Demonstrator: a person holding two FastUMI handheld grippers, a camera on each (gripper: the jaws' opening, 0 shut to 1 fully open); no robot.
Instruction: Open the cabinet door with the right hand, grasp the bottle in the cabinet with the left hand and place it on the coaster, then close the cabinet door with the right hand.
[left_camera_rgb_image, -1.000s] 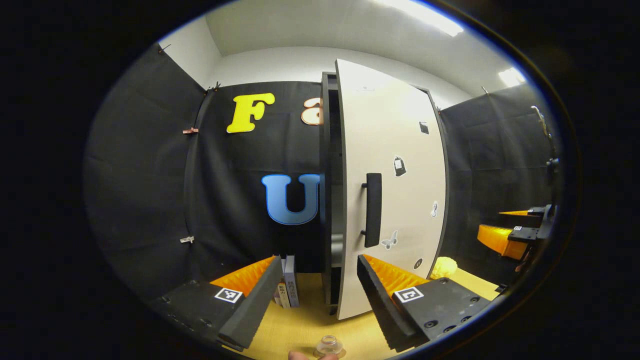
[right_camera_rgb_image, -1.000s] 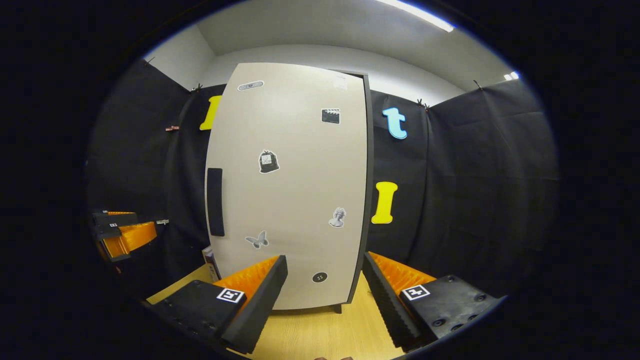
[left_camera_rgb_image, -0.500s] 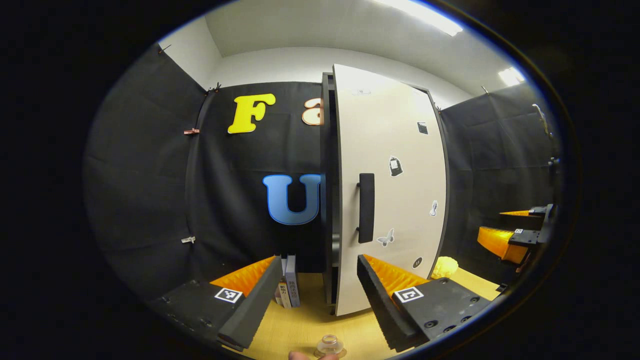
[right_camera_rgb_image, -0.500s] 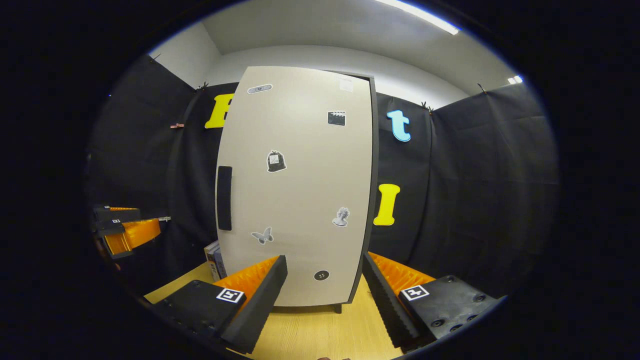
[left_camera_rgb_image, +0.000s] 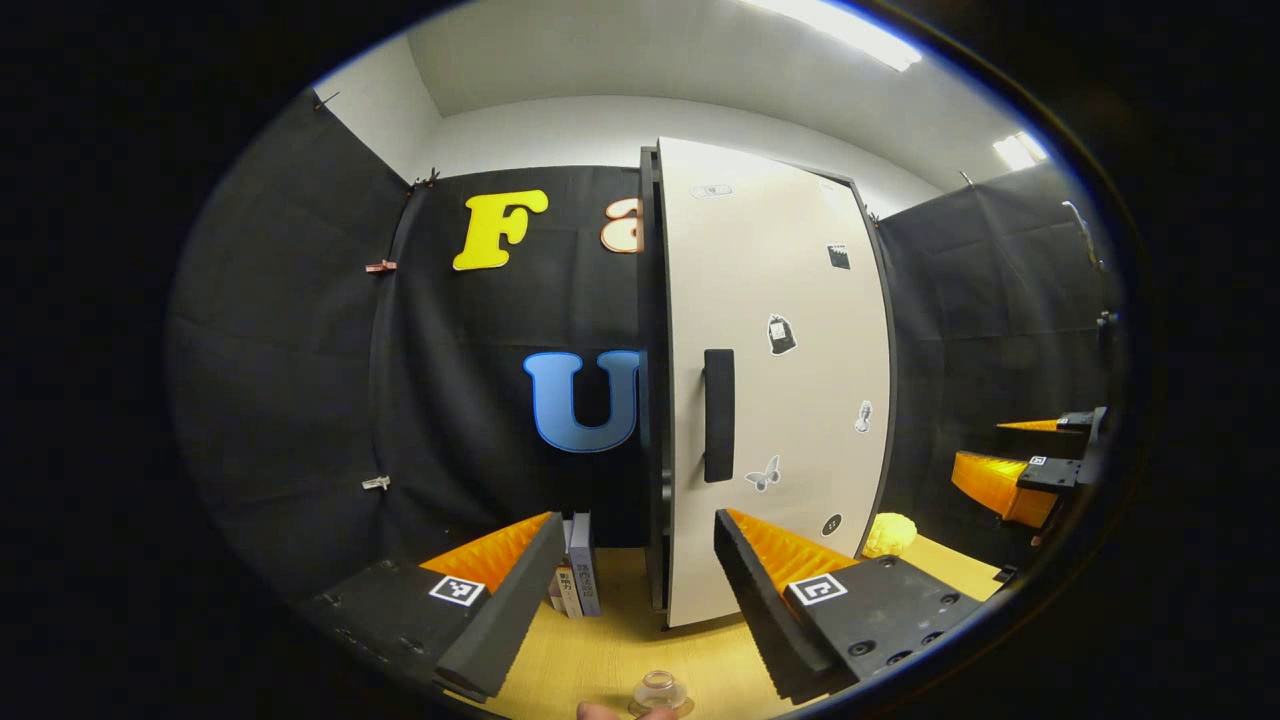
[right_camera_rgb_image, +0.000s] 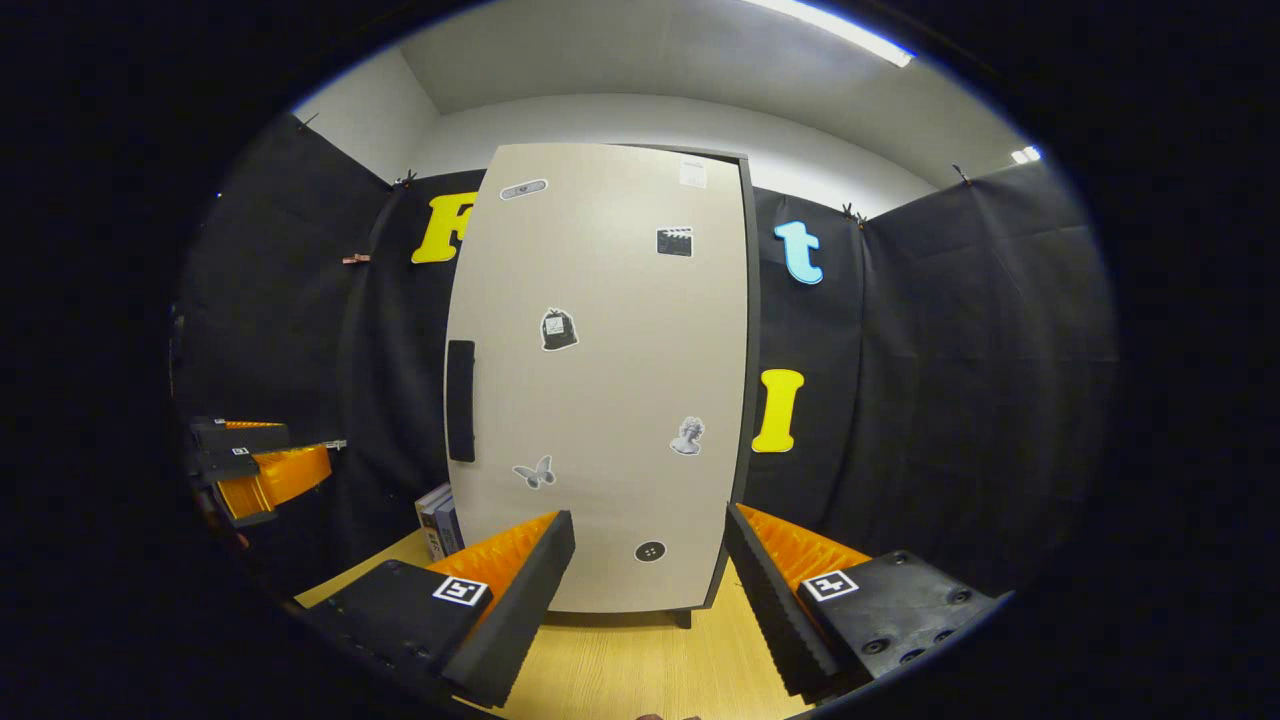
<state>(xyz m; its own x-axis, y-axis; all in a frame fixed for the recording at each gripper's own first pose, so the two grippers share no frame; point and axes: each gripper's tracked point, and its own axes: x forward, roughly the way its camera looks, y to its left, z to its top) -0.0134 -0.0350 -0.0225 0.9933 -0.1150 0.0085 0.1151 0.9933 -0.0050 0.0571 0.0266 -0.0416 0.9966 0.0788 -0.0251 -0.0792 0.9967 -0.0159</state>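
Left gripper view: cabinet door (left_camera_rgb_image: 775, 390) at frame centre, nearly closed; bottle (left_camera_rgb_image: 658, 692) at the bottom edge. Left gripper (left_camera_rgb_image: 632, 590) and right gripper (right_camera_rgb_image: 648, 590) both spread, grasping nothing, bare table (right_camera_rgb_image: 640, 665) below.

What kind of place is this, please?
Probably a staged test booth, not a real home: black cloth walls, one lone cabinet on a wooden table, and a few books beside it.

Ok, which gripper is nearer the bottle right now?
Left. The bottle sits just below the left gripper; the right gripper is well off to the right, facing the cabinet door.
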